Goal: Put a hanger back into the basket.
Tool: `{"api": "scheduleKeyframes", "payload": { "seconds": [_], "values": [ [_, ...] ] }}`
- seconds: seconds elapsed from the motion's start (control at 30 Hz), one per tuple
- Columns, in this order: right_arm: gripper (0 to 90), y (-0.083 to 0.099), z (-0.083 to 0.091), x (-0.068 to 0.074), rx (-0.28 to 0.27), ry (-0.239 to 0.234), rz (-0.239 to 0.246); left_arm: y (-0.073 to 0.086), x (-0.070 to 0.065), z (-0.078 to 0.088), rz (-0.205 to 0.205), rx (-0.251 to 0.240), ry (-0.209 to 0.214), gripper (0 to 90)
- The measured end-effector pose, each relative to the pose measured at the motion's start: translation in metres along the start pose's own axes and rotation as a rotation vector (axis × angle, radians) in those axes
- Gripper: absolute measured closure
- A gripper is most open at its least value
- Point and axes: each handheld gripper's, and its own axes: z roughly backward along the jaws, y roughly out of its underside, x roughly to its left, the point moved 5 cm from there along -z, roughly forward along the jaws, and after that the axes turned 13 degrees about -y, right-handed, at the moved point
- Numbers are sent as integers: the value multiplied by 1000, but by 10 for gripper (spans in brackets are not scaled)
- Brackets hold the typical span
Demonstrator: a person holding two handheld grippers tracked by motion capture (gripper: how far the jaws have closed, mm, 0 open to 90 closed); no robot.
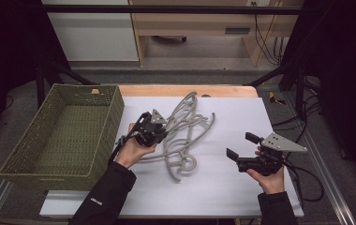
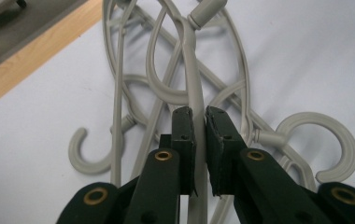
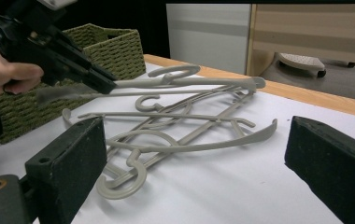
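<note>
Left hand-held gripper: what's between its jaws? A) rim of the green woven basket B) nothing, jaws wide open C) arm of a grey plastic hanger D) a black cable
C: the left hand-held gripper has its black pads closed on a thin arm of a grey plastic hanger.

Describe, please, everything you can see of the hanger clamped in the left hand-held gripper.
The hanger is pale grey, looks like moulded plastic, and has thin curved arms and a hook. The left hand-held gripper is shut on one slim bar of it, pads pressing both sides. In the right gripper view it is lifted roughly level above the other hangers tangled on the white table surface. Whether it touches them is unclear.
</note>
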Motion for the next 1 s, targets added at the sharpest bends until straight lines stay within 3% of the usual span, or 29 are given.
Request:
{"api": "scheduleKeyframes", "payload": {
  "seconds": [0.07, 0.23, 0.6, 0.77, 1.0],
  "values": [
    [58, 0, 0, 0, 0, 1, 1, -3, 2, 8, -13, -14, -7, 821],
    [58, 0, 0, 0, 1, -3, 2, -10, 5, 21, 9, -76, -19, 822],
    [59, 0, 1, 0, -2, -2, 3, -22, -2, 14, 43, -145, -19, 822],
    [59, -1, 3, -1, -8, 0, 1, -25, 7, 34, 46, -161, -11, 821],
    [59, 1, 1, -1, 1, 4, 1, -23, 28, 76, 72, -207, 0, 822]
  ]
}}
